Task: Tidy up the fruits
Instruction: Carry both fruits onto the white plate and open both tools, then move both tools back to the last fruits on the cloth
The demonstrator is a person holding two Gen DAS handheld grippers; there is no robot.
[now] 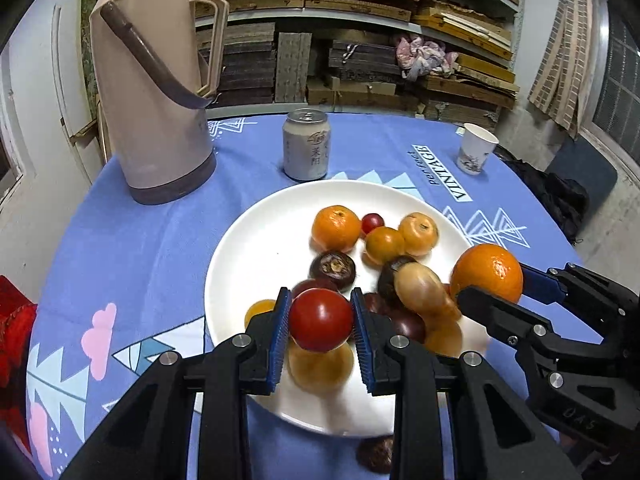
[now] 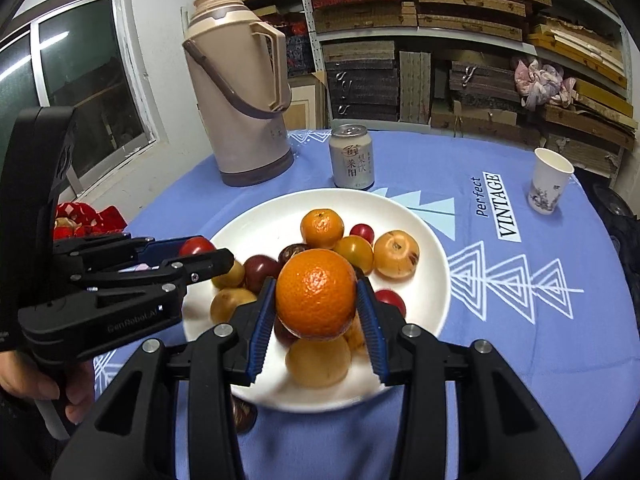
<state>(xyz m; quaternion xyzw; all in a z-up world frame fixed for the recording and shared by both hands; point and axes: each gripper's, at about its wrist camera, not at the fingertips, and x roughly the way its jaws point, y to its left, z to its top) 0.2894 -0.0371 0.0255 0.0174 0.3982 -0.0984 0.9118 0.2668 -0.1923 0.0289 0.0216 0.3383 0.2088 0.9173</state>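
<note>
Left gripper (image 1: 321,320): jaws narrow, blue ribbed pads pressed on either side of a red tomato (image 1: 321,319), lifted clear above the near part of the white plate (image 1: 248,248). Right gripper (image 2: 317,296): jaws somewhat wider, clamped on an orange mandarin (image 2: 316,294), likewise raised over the near half of the plate. Seen from the left wrist, the right gripper (image 1: 490,280) just to the right, with the mandarin (image 1: 487,272) over the plate's right rim. Seen from the right wrist, the left gripper (image 2: 192,254) off to the left, tomato (image 2: 196,246) showing between its fingers, a hand (image 2: 36,376) on its grip at the lower left.

On the plate: a second mandarin (image 1: 336,228) at the far side, a small red cherry tomato (image 1: 373,222) just right of it, yellow-orange round fruits (image 1: 418,233) beside that, dark brown chestnut-like pieces (image 1: 333,270) in the middle, blurred yellow fruit (image 1: 320,364) beneath the held tomato. One dark brown piece (image 1: 376,454) off the plate, on the blue tablecloth (image 1: 132,248) near its front rim.

Farther back: a beige thermos (image 1: 156,92) at the far left, a drink can (image 1: 306,146) just beyond the plate, a paper cup (image 1: 476,148) at the far right.
</note>
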